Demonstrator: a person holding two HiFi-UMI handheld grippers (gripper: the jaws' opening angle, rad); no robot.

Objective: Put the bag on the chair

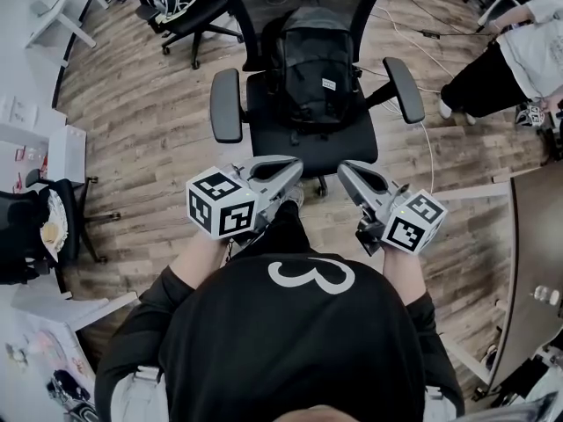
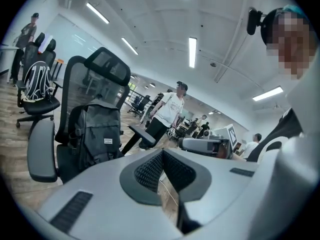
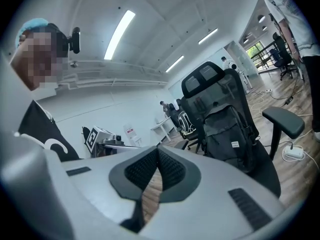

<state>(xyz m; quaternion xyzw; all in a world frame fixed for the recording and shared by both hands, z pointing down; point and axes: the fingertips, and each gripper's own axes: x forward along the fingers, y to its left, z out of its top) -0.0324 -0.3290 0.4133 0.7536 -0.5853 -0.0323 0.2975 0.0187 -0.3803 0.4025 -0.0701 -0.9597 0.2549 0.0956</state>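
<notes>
- While one black bag (image 1: 310, 64) stands upright on the seat of the nearest chair (image 1: 227, 104), leaning on its backrest, two grippers hover in front of that chair.
- Left gripper (image 1: 295, 167): jaws pressed together, nothing between them.
- Right gripper (image 1: 345, 170): jaws likewise closed and empty.
- Bag lies well apart from both, beyond their tips.
- One second chair (image 1: 189, 16) stands behind the first.

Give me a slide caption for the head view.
Bag upright on the chair, left gripper and right gripper shut and empty in front of it.
</notes>
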